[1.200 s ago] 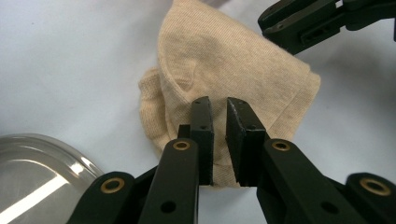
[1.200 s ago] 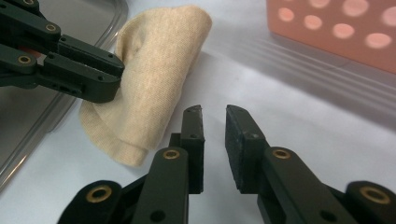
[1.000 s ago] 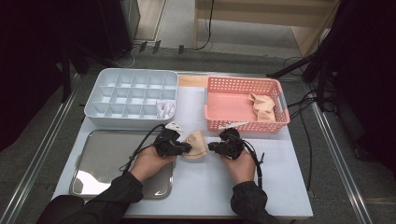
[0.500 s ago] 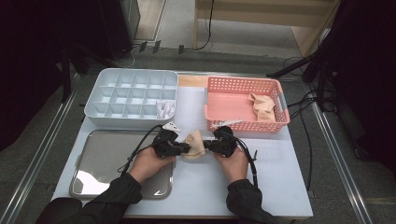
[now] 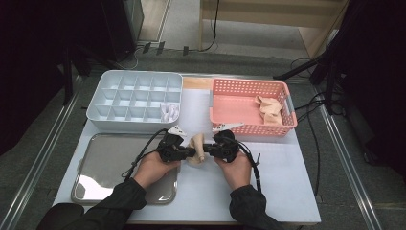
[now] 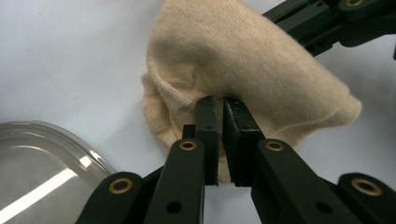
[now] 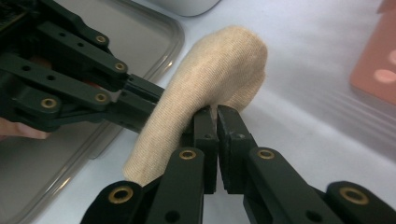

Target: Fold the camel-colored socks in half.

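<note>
A beige knitted sock [image 5: 196, 148] is bunched up on the white table between my two grippers. My left gripper [image 6: 217, 103] is shut on the sock's near edge [image 6: 243, 60], with fabric pinched between the jaws. My right gripper [image 7: 215, 111] is shut on the other side of the sock [image 7: 205, 79]. In the high view the left gripper [image 5: 186, 152] and the right gripper [image 5: 206, 151] face each other across the sock, both held low over the table. More beige socks [image 5: 269, 109] lie in the pink basket [image 5: 249, 129].
A white compartment tray [image 5: 134, 98] stands at the back left, with a pale item [image 5: 169, 111] in its near right cell. A steel tray [image 5: 103, 158] lies at the front left, beside my left hand. Bare table spreads to the right.
My right gripper has moved left toward the left gripper, and the sock between them has bunched up tighter. The left hand has barely shifted.
</note>
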`<state>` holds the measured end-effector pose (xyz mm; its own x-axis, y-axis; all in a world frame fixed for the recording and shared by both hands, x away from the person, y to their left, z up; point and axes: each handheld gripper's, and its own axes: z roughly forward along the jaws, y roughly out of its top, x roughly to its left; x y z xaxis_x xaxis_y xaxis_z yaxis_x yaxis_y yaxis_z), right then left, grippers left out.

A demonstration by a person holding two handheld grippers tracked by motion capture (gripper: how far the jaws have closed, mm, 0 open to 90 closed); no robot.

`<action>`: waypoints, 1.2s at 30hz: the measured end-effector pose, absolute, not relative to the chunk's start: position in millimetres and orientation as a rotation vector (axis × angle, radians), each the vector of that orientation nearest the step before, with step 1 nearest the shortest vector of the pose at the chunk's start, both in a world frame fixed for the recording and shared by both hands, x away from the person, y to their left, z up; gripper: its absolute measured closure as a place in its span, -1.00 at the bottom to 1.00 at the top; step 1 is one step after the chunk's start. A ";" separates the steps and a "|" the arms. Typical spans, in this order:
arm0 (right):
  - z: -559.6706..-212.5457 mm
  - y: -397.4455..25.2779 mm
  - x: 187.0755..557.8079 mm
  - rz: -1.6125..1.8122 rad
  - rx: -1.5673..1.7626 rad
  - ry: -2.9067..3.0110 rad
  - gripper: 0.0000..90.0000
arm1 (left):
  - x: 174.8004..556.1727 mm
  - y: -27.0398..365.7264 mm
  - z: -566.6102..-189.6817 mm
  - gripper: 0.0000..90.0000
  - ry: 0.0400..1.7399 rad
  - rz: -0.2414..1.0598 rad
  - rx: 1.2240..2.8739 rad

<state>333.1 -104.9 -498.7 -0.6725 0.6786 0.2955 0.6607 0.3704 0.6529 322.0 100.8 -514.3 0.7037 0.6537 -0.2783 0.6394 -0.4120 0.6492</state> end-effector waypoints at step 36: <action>-495.4 -114.0 323.7 1.175 1.275 2.586 0.95 | 337.0 94.9 -502.1 0.89 0.991 0.027 2.115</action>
<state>323.7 -114.0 -495.4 -0.6643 0.6907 0.2857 0.6694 0.3796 0.6386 337.0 94.9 -502.1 0.6950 0.6586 -0.2884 0.6420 -0.3879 0.6613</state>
